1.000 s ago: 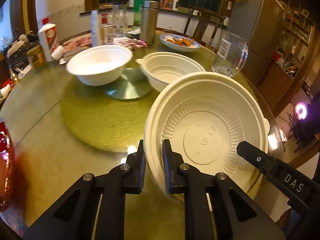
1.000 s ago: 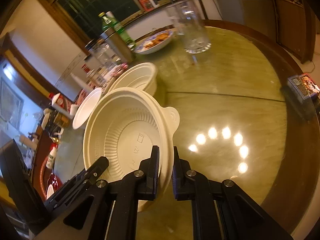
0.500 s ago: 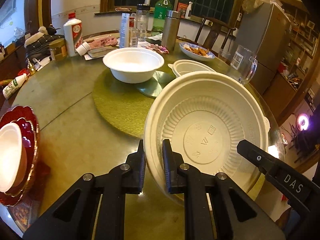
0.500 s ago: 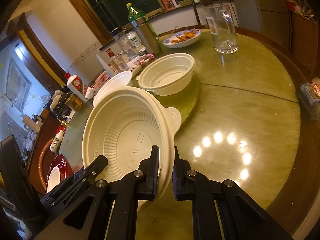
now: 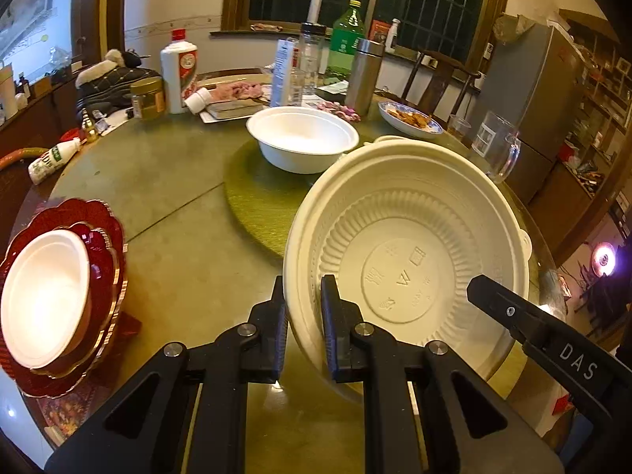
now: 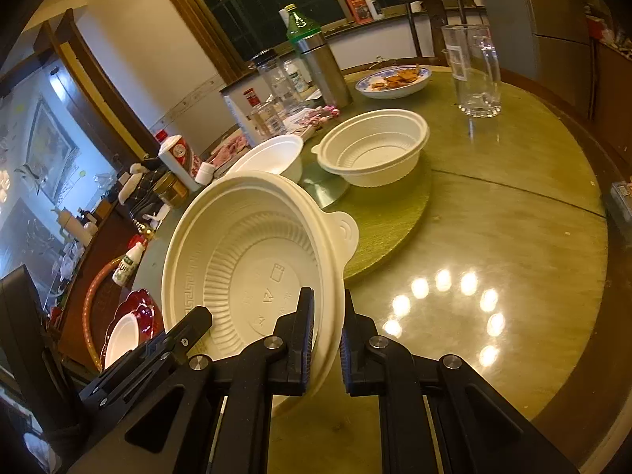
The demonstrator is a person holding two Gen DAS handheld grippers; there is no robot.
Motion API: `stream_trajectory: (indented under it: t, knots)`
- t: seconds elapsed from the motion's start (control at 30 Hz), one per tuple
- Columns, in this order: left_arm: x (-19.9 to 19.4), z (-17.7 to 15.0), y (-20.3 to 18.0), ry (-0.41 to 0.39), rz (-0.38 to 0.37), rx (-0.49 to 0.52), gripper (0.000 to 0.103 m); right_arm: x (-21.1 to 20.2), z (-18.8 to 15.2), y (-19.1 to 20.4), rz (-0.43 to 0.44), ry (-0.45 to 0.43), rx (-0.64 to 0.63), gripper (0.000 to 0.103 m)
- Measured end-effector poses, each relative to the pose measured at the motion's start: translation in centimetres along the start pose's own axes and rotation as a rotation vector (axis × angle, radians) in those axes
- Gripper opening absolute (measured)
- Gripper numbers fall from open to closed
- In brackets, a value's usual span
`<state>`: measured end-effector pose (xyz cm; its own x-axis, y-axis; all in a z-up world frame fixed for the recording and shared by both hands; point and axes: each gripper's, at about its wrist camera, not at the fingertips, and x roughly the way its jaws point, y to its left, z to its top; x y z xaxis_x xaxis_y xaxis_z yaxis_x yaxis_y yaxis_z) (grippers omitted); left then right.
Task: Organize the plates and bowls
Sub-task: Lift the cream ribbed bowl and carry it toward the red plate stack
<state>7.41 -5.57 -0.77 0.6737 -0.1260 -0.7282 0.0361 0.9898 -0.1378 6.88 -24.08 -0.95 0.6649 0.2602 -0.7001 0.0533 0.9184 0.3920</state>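
Note:
A large cream ribbed plastic bowl (image 5: 407, 245) is held off the table, tilted, by both grippers. My left gripper (image 5: 303, 296) is shut on its near left rim. My right gripper (image 6: 328, 316) is shut on its opposite rim, and the same bowl (image 6: 245, 260) fills that view. A white round bowl (image 5: 302, 144) and a smaller ribbed cream bowl (image 6: 373, 150) stand on the green turntable (image 5: 256, 201). At the table's left edge a white bowl (image 5: 43, 300) sits in stacked red plates (image 5: 106, 237).
Bottles, a steel flask (image 5: 365, 75), jars and a food dish (image 5: 410, 120) crowd the far side. A glass mug (image 6: 474, 71) stands at the far right. A small box (image 6: 620, 205) lies at the right edge.
Both grippers and the held bowl have moved left and back from the turntable. The red plates with the white bowl have come into view at the left.

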Motion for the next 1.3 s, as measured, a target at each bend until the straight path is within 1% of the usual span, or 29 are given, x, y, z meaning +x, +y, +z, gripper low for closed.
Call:
stream_trajectory:
  t: [0.57,1.1,1.3]
  knots:
    - [-2.3,-0.9,5.8,-0.034,0.078,-0.086,0.014,1.2,-1.8,6.1,0.070,0.031,-0.103,0.011]
    - [-4.0,-1.3,8.8,-0.069,0.123,-0.119,0.014,2.0,-2.3,9.7,0.111,0.039,-0.163,0.011]
    - [-4.8,-1.4,10.3,-0.082,0.145,-0.147,0.014,2.4,-2.6,11.3,0.138,0.045,-0.189,0.011]
